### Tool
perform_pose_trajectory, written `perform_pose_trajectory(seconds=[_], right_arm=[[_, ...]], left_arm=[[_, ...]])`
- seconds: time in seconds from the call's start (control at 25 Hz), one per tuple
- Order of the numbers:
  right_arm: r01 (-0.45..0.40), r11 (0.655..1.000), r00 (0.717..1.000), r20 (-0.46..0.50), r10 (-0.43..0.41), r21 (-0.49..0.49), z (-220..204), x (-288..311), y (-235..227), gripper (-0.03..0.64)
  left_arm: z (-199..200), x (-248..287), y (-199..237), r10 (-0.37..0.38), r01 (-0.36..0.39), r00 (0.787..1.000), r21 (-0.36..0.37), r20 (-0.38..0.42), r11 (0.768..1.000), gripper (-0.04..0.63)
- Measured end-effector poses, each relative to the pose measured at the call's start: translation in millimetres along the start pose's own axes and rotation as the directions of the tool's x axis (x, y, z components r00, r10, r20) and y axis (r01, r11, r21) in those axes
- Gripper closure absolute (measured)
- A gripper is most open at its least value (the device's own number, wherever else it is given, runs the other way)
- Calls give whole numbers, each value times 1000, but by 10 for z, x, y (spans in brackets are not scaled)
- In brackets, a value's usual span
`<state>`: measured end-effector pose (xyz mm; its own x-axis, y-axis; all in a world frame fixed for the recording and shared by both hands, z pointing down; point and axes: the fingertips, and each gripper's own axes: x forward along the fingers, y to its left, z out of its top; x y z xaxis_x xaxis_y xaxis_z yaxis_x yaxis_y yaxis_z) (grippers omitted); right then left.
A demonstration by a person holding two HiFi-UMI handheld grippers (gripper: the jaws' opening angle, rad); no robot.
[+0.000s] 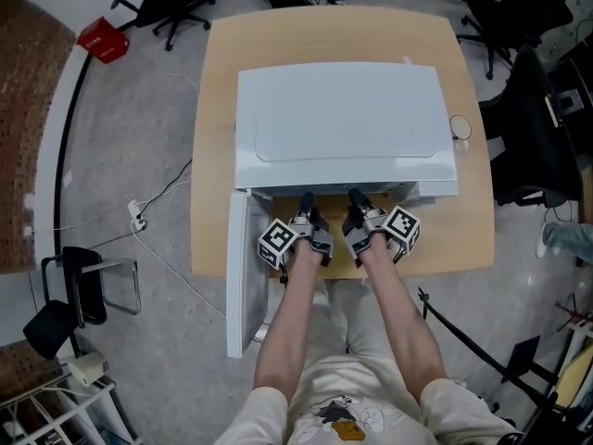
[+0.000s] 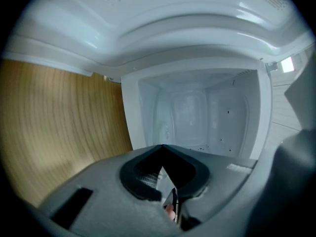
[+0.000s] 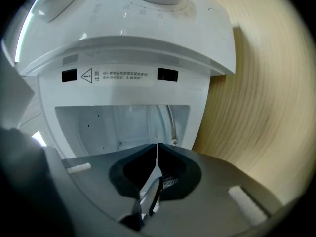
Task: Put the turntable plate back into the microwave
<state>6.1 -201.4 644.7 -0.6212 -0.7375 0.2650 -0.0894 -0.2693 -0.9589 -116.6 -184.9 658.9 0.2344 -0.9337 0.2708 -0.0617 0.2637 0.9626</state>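
A white microwave [image 1: 343, 123] stands on a wooden table [image 1: 218, 109], its door [image 1: 243, 267] swung open to the left. Both grippers reach side by side into the front opening. My left gripper [image 1: 306, 202] [image 2: 163, 148] faces the empty-looking white cavity [image 2: 197, 112], jaws together with nothing between them. My right gripper [image 1: 356, 198] [image 3: 157, 146] also has its jaws together, with only a thin pale line between the tips. The cavity [image 3: 118, 122] shows bare walls. I cannot make out the turntable plate in any view.
A small round white thing [image 1: 460, 128] lies on the table right of the microwave. On the floor are a red box [image 1: 104, 41], a cable with a plug strip [image 1: 137, 216] and a black chair [image 1: 74, 290]. More chairs stand behind and to the right.
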Motion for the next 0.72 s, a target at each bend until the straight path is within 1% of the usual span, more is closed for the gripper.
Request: perform_pose_trajectory(seconds=[0.08,0.16,0.28,0.36,0.4,0.44,0.48,0.6,0.64,0.72], right_arm=[[-10,1000,1000,-7,10,-14,-4,-11,26,600],[-22,999,1000,-13,21,-28,-18,-32,80,601],[-41,998,999,-4,41,-42,-22,-129,191,609],[-53,995,999,-16,52,-85,-44,-205,278,609],[-59,991,998,-32,56,-120,-72,-252,328,609],[-64,984,997,-52,56,-166,-106,-310,379,609],[-66,973,996,-74,51,-220,-142,-375,426,609],[-58,926,991,-134,9,-372,-278,-575,487,611],[-54,912,988,-151,-9,-406,-320,-625,477,611],[-37,878,981,-183,-58,-477,-397,-699,417,611]], left_arm=[[-14,-41,-56,-5,6,1000,29,-13,1000,595],[-47,-104,-180,-18,22,999,108,-42,994,595],[-221,-205,-332,-1,31,993,256,-116,966,595],[-346,-260,-381,34,17,988,332,-148,943,595],[-392,-293,-411,51,10,987,374,-153,927,595],[-436,-327,-452,68,5,985,424,-157,906,595],[-485,-363,-499,85,4,983,482,-162,876,595],[-640,-512,-632,137,13,973,643,-183,765,595],[-686,-566,-666,155,14,970,681,-187,732,595],[-784,-668,-690,193,12,962,732,-195,682,595]])
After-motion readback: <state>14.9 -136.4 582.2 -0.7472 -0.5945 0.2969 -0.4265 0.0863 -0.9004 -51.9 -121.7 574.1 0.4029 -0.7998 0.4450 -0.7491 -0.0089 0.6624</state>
